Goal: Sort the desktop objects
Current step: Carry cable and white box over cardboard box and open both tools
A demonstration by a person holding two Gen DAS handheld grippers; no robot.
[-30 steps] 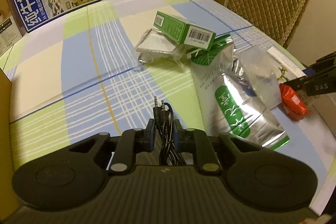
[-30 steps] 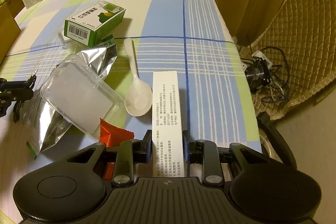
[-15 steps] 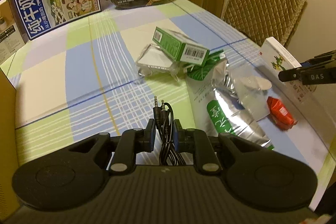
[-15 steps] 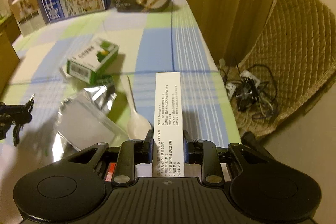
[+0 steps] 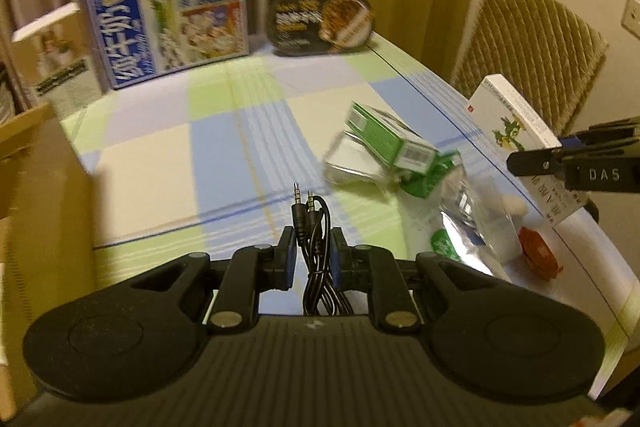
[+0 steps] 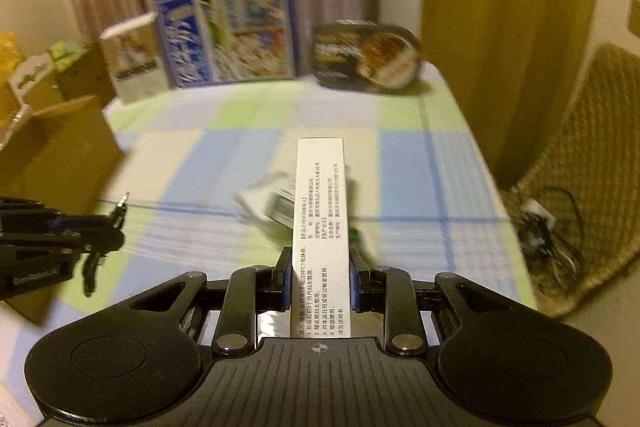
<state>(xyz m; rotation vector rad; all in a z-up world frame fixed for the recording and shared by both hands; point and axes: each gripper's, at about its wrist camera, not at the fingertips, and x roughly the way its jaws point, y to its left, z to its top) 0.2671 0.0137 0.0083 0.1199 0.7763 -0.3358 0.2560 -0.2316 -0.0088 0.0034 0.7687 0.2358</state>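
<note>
our left tool (image 5: pixel 313 251) is clamped on a coiled black cable (image 5: pixel 316 247), whose two plugs stick up just past the fingertips. our right tool (image 6: pixel 319 277) is clamped on a long white box (image 6: pixel 322 223), which juts straight ahead from between the fingers with its printed side up. both tools hang above the table (image 5: pixel 160 167), which wears a checked cloth of blue, green and cream.

ahead and to the right of the left tool lies a green box (image 5: pixel 386 141) resting on a clear plastic tray (image 5: pixel 352 167). nearer to that tool, still on its right, sits a crumpled silver pouch (image 5: pixel 464 227), and beside it a small red packet (image 5: pixel 538 255). a white spoon (image 5: pixel 514 205) peeks out just beyond the pouch. the right tool with its white box shows at the far right of this view, above the table's edge.

far ahead of both tools, at the back of the table, a blue carton (image 6: pixel 228 31) stands upright with a dark oval food tray (image 6: pixel 366 57) propped to its right. a brown cardboard box (image 6: pixel 60 143) stands to the left of the left tool. the right view is blurred over the middle of the table.
</note>
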